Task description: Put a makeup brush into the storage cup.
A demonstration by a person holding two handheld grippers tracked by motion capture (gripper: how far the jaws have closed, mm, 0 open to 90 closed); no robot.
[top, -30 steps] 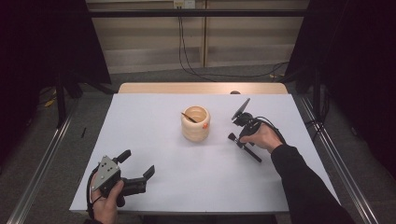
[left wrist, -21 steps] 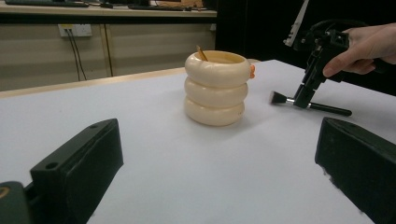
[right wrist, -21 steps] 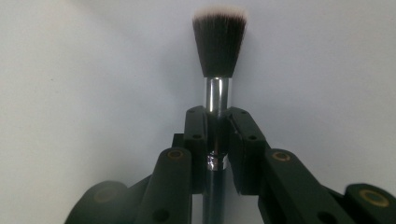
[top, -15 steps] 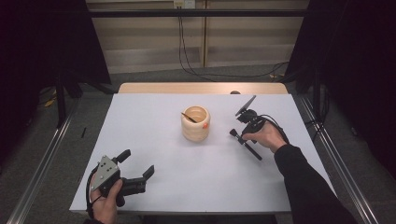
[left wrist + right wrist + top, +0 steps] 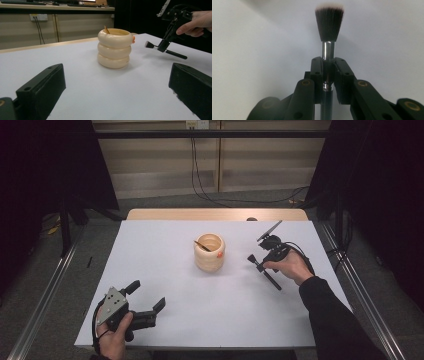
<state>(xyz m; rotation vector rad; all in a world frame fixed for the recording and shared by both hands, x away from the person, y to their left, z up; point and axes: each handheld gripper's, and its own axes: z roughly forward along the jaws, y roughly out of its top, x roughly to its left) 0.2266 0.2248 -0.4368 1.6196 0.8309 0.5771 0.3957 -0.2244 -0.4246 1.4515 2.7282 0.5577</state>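
Observation:
A cream ribbed holder (image 5: 209,254) (image 5: 114,48) stands mid-table, with a thin brown stick and a small orange piece at its rim. Right of it, my right gripper (image 5: 259,262) (image 5: 328,67) (image 5: 163,46) is shut on the metal neck of a black makeup brush (image 5: 267,274) (image 5: 329,23) (image 5: 150,45). The brush hangs a little above the table, bristles toward the holder and handle slanting back and down. My left gripper (image 5: 147,294) (image 5: 117,77) rests at the front left of the table, open, with nothing between its jaws, and faces the holder.
A white sheet (image 5: 165,245) covers the table, and a strip of bare wood (image 5: 190,214) shows along its far edge. Metal rails (image 5: 45,290) run down both sides. Cables (image 5: 200,175) hang at the back wall.
My right hand has lifted the brush slightly off the table. The left gripper has stayed where it was.

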